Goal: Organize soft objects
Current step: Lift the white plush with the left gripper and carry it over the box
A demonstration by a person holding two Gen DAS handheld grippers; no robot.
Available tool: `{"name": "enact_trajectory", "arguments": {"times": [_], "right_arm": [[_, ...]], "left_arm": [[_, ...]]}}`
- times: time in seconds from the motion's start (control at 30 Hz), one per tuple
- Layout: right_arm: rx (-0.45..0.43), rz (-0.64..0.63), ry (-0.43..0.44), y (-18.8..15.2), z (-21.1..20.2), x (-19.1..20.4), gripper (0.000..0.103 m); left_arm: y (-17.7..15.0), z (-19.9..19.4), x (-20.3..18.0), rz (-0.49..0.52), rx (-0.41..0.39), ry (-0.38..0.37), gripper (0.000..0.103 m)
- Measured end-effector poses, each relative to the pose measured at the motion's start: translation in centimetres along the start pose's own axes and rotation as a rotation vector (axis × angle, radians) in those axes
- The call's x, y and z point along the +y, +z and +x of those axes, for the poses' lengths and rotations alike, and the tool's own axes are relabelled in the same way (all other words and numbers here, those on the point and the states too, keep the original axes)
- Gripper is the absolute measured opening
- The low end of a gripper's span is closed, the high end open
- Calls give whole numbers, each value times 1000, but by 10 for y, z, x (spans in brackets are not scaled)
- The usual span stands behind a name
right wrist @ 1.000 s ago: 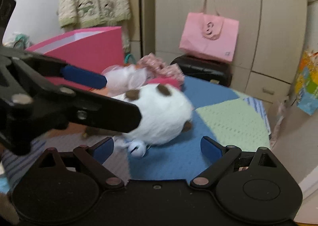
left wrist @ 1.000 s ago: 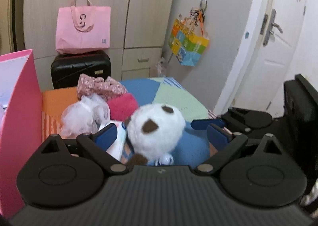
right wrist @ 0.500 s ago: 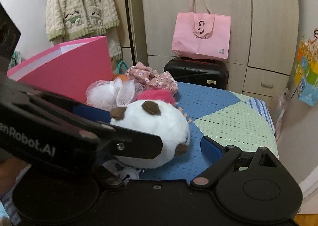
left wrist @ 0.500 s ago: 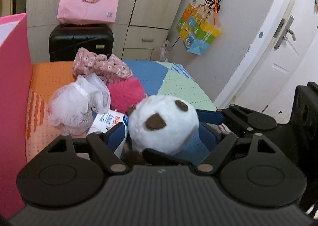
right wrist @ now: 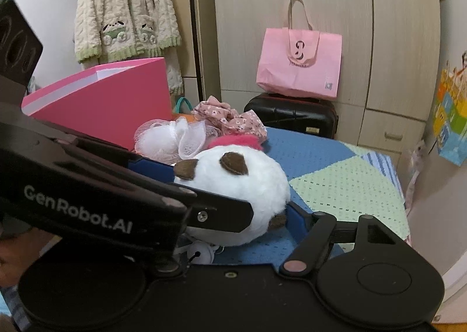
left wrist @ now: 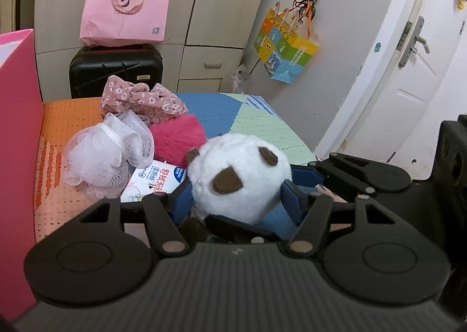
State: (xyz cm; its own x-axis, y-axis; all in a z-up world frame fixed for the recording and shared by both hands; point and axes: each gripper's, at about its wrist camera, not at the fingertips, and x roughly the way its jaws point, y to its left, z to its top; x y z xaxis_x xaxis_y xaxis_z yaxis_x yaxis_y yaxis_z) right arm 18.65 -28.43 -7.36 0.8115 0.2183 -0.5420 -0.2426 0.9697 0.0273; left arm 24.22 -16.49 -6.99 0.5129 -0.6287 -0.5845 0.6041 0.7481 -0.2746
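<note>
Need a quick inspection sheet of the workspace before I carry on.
Surface: foam mat table in orange, blue and green panels.
Job's things: white plush ball with brown patches; white mesh bath pouf; fuzzy pink pompom; floral pink fabric; pink open box.
Clutter: wet-wipes pack.
Grippers: left gripper fingers flank the plush; right gripper alongside.
Cables: nothing seen.
Surroundings: pink tote bag, black suitcase.

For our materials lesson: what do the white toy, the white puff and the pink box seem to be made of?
White toy: plush, fluffy pile, brown felt-like patches. White puff: gathered fine mesh, probably nylon, since light shows through it. Pink box: stiff smooth card or board, judging by its flat walls and crisp edges.
</note>
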Motion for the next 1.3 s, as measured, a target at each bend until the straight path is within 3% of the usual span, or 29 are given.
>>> {"name": "enact_trajectory", "arguments": {"times": [0.63,0.83,1.03,1.3], "right_arm": [[-28,47,5,-19,-69,44,79],[13,40,4,-25,-89,64,79],[43,96,52,-27,-105,69,79],[77,69,97,-24,-124,88,78]], "left_arm": [[-26,-67,-40,53,50,25,63],[-39,-87,-44,47,93,0,63],[-49,-103,-39,-25,122,-31,63],[-57,-129,-32,-111,161,-72,62]]}}
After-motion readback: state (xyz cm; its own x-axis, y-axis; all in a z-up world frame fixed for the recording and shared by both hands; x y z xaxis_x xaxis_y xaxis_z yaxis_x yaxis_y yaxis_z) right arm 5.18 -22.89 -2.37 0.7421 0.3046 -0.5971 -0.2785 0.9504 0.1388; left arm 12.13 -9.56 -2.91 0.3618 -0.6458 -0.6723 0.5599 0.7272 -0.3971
